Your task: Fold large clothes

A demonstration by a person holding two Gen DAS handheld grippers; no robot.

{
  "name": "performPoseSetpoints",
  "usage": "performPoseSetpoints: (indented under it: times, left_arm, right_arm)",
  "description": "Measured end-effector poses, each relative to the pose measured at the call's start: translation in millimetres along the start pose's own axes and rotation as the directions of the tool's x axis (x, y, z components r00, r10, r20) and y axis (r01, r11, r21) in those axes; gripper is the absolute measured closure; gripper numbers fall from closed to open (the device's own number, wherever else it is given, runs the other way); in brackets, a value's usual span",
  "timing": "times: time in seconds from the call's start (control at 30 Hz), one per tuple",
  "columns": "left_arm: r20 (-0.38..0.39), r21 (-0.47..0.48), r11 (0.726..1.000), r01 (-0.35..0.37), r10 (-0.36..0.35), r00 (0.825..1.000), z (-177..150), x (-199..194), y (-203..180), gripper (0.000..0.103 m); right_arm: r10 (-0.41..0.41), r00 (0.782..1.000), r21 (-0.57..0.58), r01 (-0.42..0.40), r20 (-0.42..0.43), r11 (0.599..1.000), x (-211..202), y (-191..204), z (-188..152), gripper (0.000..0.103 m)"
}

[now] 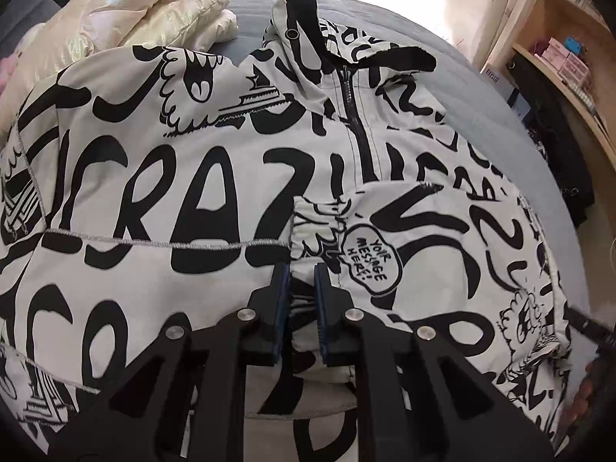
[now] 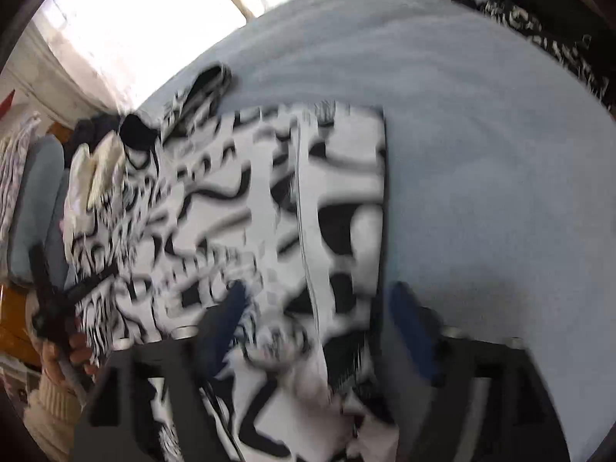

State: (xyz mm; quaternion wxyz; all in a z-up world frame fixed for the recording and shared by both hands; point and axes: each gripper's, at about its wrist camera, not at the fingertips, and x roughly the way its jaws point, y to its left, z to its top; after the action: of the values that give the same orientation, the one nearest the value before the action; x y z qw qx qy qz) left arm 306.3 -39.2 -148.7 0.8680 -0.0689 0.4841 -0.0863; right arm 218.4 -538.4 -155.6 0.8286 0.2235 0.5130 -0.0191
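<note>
Left gripper (image 1: 301, 269): black two-finger tongs w/ blue pads, pressed nearly together, pinching a gathered bit of the white jacket with black graffiti lettering (image 1: 215, 200), apparently a sleeve cuff folded across the front. The jacket lies spread front-up on the grey-blue quilted bed cover (image 1: 481, 88), zip running toward the black-lined hood at the far edge; it fills most of the left wrist view & is cut off at the near and left edges. Right gripper (image 2: 317, 300): tongs spread wide, blue pads either side of the jacket's straight folded side near the bed's near edge; heavy blur, so can't tell whether the pads touch cloth, but nothing looks pinched. A hand in a cream knit cuff (image 2: 63, 350) shows at the left of the right wrist view, holding the other gripper's black handle. A glossy cream puffer garment (image 1: 127, 19) sits at the bed's far left corner, partly hidden by the jacket. Wooden shelves (image 1: 569, 38) stand off the right edge, contents too small to read.
</note>
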Motion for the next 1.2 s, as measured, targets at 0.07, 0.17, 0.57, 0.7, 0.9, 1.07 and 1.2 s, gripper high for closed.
performPoseSetpoints:
  times: [0.07, 0.17, 0.57, 0.7, 0.9, 1.07, 1.2]
  left_arm:
    - [-0.009, 0.004, 1.0, -0.004, 0.005, 1.0, 5.3, 4.9, 0.9, 0.092]
    - [-0.012, 0.025, 1.0, -0.01, 0.01, 1.0, 12.0, 12.5, -4.0, 0.092]
    - [0.006, 0.107, 0.987, -0.122, 0.122, 0.992, 19.7, 36.3, -27.5, 0.082]
    - [0.019, 0.081, 0.991, -0.105, 0.104, 0.994, 17.8, 38.2, -21.3, 0.081]
    - [0.088, 0.121, 0.981, -0.151, 0.141, 0.986, 21.9, -4.5, -15.5, 0.081]
    - [0.135, 0.122, 0.987, -0.101, 0.084, 0.987, 26.6, -41.8, -33.8, 0.081]
    - [0.083, 0.108, 0.994, -0.015, 0.006, 0.997, 15.7, -40.6, -69.0, 0.081]
  right_arm:
    - [-0.022, 1.0, 0.009, 0.022, 0.014, 1.0, 10.1, 3.2, 24.9, 0.019]
    - [-0.042, 0.999, 0.075, 0.042, 0.0, 0.996, 36.9, -3.9, 62.6, 0.019]
    - [-0.199, 0.98, 0.076, 0.198, 0.009, 0.977, 98.3, -8.5, 111.6, 0.092]
    - [-0.234, 0.972, 0.065, 0.233, 0.013, 0.97, 100.6, 2.4, 111.8, 0.089]
    - [-0.231, 0.97, 0.012, 0.231, 0.077, 0.973, 48.9, 33.9, 98.7, 0.055]
    - [-0.11, 0.991, -0.081, 0.116, 0.076, 0.99, 22.9, 97.6, 64.7, 0.055]
    - [-0.031, 1.0, -0.141, 0.031, 0.006, 0.99, 25.2, 152.8, 11.9, 0.055]
